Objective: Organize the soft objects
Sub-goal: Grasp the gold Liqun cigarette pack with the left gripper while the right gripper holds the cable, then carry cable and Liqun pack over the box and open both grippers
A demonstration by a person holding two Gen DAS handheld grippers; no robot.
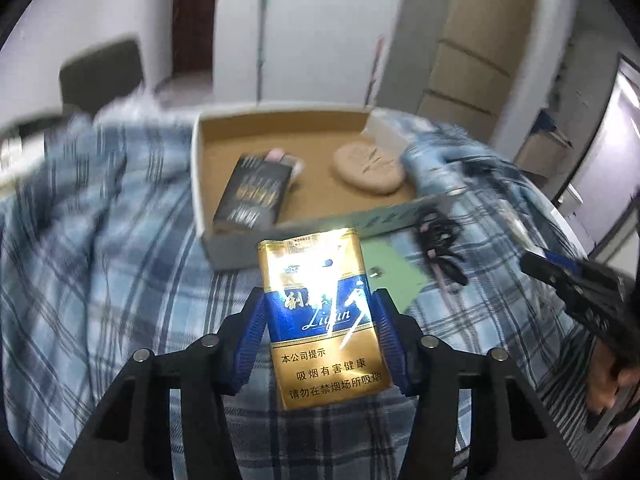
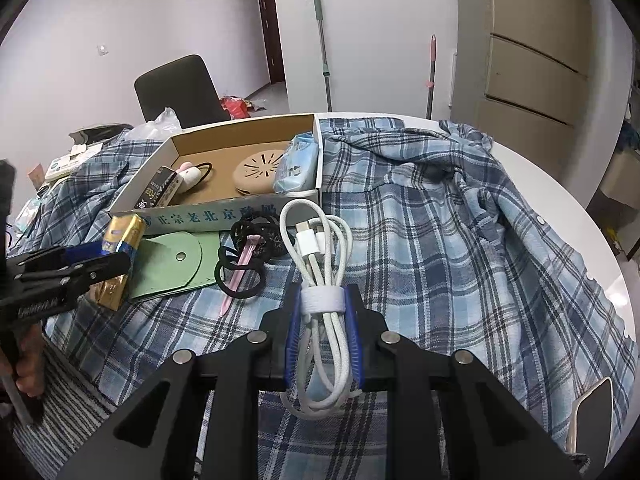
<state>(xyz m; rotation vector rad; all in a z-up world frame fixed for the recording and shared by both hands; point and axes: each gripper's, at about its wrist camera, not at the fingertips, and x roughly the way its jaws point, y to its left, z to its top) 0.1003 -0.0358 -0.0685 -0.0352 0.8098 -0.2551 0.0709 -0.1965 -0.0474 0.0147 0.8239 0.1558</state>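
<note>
**Both Grippers Loaded: Risks Ahead of Placement in the Cardboard Box**

The left gripper [image 1: 320,308] is clamping a gold-and-blue soft cigarette pack [image 1: 320,312] across its width, with both blue pads [image 1: 252,340] pressing on the pack's sides. The pack is standing upright between the jaws, above the plaid shirt [image 2: 440,240] that is covering the white table [image 2: 560,184], and just short of the near wall of the cardboard box [image 2: 240,212]. The right gripper [image 2: 324,320] is closed almost fully on a bundled white USB cable [image 2: 320,264], gripping at the white strap; the cable loops are hanging free above and below the pads.

Hazards, judged from this position:

- **Crushing.** The pack is a soft wrapper. Excess jaw pressure is likely to dent it or deform its contents.
- **Slip.** The wrapper is glossy. A loose hold combined with a tilt could let the pack slide out before it is over the box.
- **Wall strike.** The pack is sitting low against the near wall. An advance without lift could push the box across the shirt.
- **Crowded floor.** A dark cigarette pack [image 1: 252,192], a tan silicone case [image 1: 368,168], a tissue packet [image 2: 298,164] and a pink hair tie [image 2: 188,176] are already occupying the box. A careless drop could land on them.
- **Snagging.** The free cable loops are hanging near the black hair ties [image 2: 240,264] and the green pouch [image 2: 172,264]; a low sweep could drag them.
- **Collision.** The two grippers are working side by side and could meet at the box.
</note>
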